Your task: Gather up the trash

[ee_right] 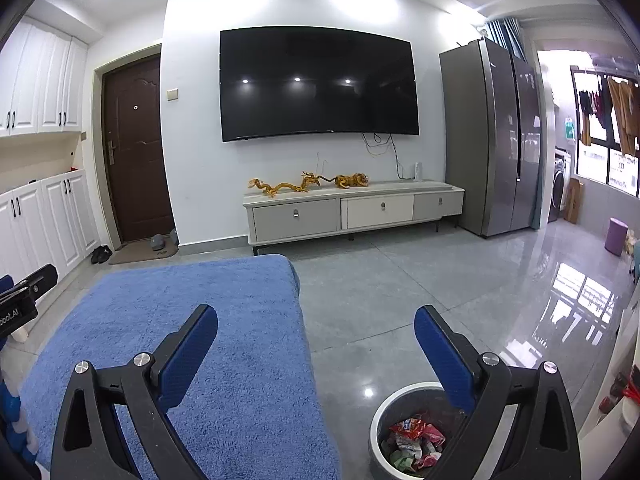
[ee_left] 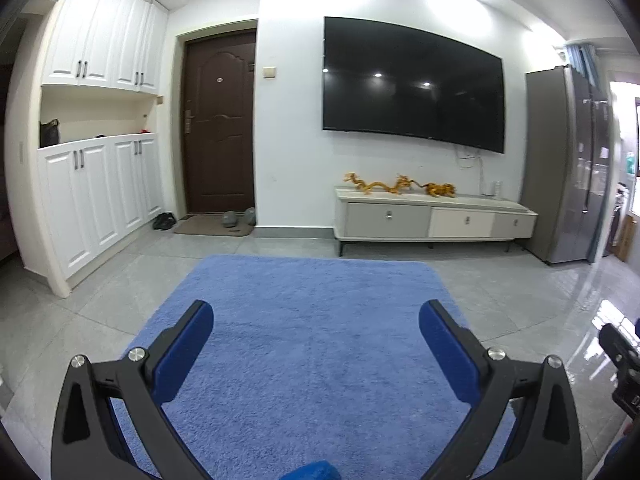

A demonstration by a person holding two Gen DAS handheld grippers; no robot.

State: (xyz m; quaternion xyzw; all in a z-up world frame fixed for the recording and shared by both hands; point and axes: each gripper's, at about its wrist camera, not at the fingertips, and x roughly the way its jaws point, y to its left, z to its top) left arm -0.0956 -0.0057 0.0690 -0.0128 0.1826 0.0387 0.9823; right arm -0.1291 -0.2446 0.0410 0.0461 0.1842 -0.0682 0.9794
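Note:
My left gripper (ee_left: pixel 316 320) is open and empty above a blue rug (ee_left: pixel 304 320). My right gripper (ee_right: pixel 316 324) is open and empty, held over the rug's right edge (ee_right: pixel 224 340) and the grey floor. A round grey trash bin (ee_right: pixel 384 412) with a white rim stands on the floor at the lower right of the right wrist view, below my right finger. It holds several crumpled wrappers (ee_right: pixel 416 436), red, green and white. No loose trash shows on the rug in either view.
A wall TV (ee_right: pixel 318 84) hangs over a low drawer cabinet (ee_right: pixel 352 210) with golden dragon figures (ee_right: pixel 288 186). A grey fridge (ee_right: pixel 492 136) stands right of it. White cupboards (ee_left: pixel 96 192), a brown door (ee_left: pixel 220 120) and shoes (ee_left: pixel 164 221) are at left. A purple stool (ee_right: pixel 615 236) stands far right.

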